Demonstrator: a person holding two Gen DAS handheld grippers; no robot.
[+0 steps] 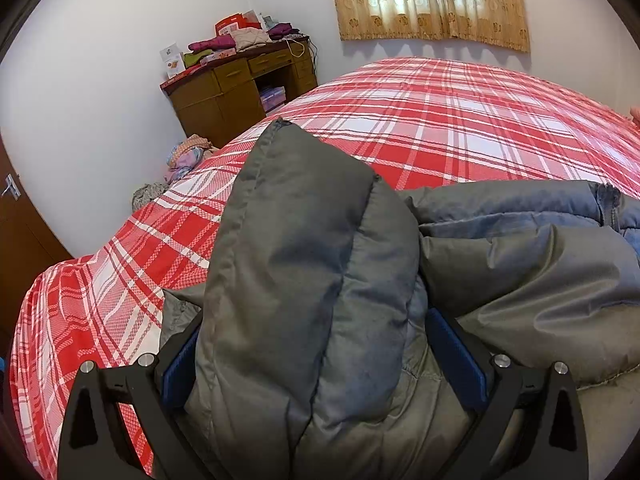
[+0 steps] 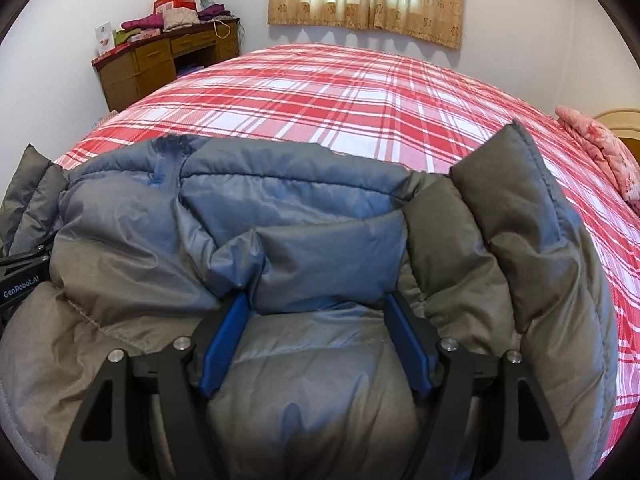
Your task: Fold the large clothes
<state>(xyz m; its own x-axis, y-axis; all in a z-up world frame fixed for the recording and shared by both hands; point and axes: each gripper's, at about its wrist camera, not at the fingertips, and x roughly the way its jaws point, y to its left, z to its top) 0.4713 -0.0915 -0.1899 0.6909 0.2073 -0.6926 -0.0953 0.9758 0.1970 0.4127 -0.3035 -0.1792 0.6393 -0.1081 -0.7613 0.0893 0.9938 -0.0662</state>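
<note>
A grey puffer jacket [image 1: 520,256] lies bunched on the near side of a red plaid bed [image 1: 420,120]. My left gripper [image 1: 320,344] is shut on a thick fold of the jacket's left part, which stands up between the blue pads [image 1: 456,360]. My right gripper [image 2: 316,320] is shut on a fold of the jacket [image 2: 280,216] near its blue-grey lining; the blue pads [image 2: 224,340] press its sides. A quilted edge [image 2: 516,208] stands up at the right. The left gripper's body [image 2: 22,276] shows at the left edge of the right wrist view.
A wooden desk [image 1: 240,88] piled with clothes and boxes stands in the far left corner. Clothes [image 1: 188,156] lie on the floor by the bed. A curtain [image 1: 432,0] hangs on the far wall. A pink pillow [image 2: 600,148] lies at the bed's right. A door [image 1: 16,216] is at left.
</note>
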